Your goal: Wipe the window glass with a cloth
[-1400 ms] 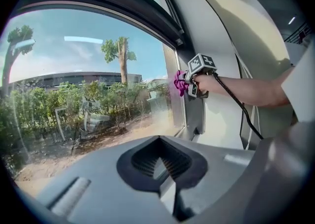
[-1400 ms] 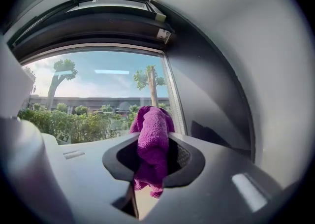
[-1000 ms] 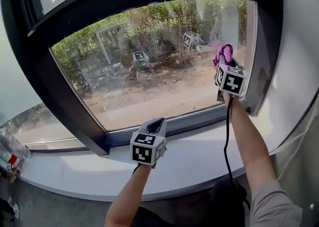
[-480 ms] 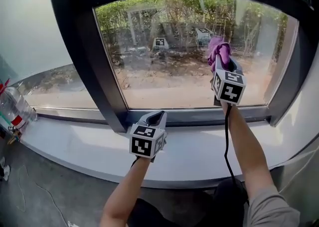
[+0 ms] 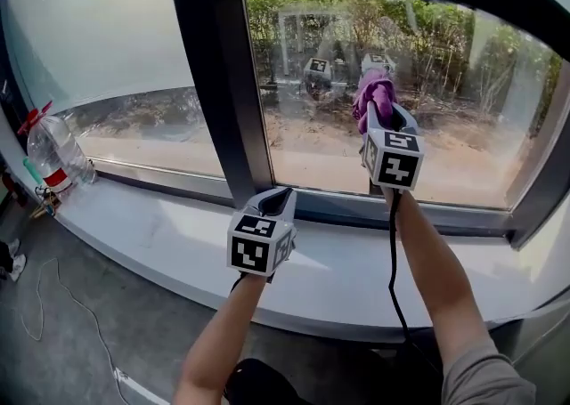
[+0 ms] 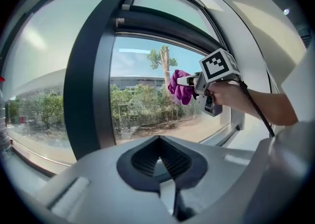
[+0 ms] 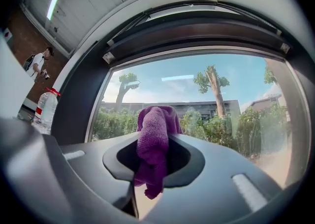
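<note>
A purple cloth (image 5: 372, 93) is bunched against the window glass (image 5: 445, 118), left of the pane's middle. My right gripper (image 5: 381, 114) is shut on the cloth (image 7: 153, 142) and holds it up at the pane. The left gripper view shows the same cloth (image 6: 180, 86) and the right gripper (image 6: 189, 81) from the side. My left gripper (image 5: 276, 203) hovers low over the white sill (image 5: 347, 265), jaws shut with nothing between them (image 6: 158, 161), pointing at the dark frame post (image 5: 227, 109).
A dark post (image 6: 88, 95) splits this pane from a frosted pane (image 5: 98, 29) on the left. A clear plastic bottle (image 5: 55, 156) with a red label stands at the sill's far left. A cable (image 5: 392, 279) hangs from the right gripper. The floor (image 5: 62, 323) lies below.
The right gripper has carried the cloth leftward across the glass, from the pane's right side to near the post. The head view has swung left; the left gripper stayed over the sill.
</note>
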Available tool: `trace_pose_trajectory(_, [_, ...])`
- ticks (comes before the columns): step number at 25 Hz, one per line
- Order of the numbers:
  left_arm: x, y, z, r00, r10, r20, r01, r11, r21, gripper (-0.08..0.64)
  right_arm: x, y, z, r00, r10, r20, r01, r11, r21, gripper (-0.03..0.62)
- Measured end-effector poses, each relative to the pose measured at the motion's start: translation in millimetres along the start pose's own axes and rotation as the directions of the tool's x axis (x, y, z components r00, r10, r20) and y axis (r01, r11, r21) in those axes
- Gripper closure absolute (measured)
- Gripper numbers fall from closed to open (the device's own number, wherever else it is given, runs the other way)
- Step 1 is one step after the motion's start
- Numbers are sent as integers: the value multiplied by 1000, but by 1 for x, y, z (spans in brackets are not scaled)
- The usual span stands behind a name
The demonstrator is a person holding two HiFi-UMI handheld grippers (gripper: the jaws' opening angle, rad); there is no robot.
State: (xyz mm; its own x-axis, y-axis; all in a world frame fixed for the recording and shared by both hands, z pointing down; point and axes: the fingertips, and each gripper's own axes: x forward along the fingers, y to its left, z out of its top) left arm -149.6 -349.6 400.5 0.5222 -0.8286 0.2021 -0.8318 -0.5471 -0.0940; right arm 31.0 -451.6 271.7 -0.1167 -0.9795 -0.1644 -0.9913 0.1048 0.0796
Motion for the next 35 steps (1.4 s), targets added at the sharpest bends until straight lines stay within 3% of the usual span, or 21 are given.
trace_pose_trajectory(10, [-42, 55, -1, 996, 90, 2, -90, 996, -9, 559, 50, 133, -12, 977, 193, -91, -197, 980, -39, 480])
trace_pose_trajectory(14, [-72, 73, -13, 993, 120, -9, -121, 992, -21, 559, 65, 180, -7, 966, 233, -114, -242, 967, -75, 480])
trace_pose_trajectory(19, [-96, 98, -29, 989, 147, -1, -147, 989, -32, 559, 78, 215, -5, 954, 268, -138, -278, 959, -56, 480])
trace_pose_trajectory(23, [-95, 100, -19, 994, 111, 2, -111, 993, -45, 559, 86, 217, 14, 950, 272, -152, -286, 955, -74, 480])
trace_pose_trajectory(29, [-76, 70, 3, 999, 45, 20, -44, 998, -45, 559, 88, 211, 61, 950, 297, -101, -303, 952, -50, 482])
trace_pose_trajectory(35, [-50, 30, 24, 1000, 18, 10, -18, 1000, 5, 559, 73, 167, 77, 953, 294, -74, -298, 953, -58, 480])
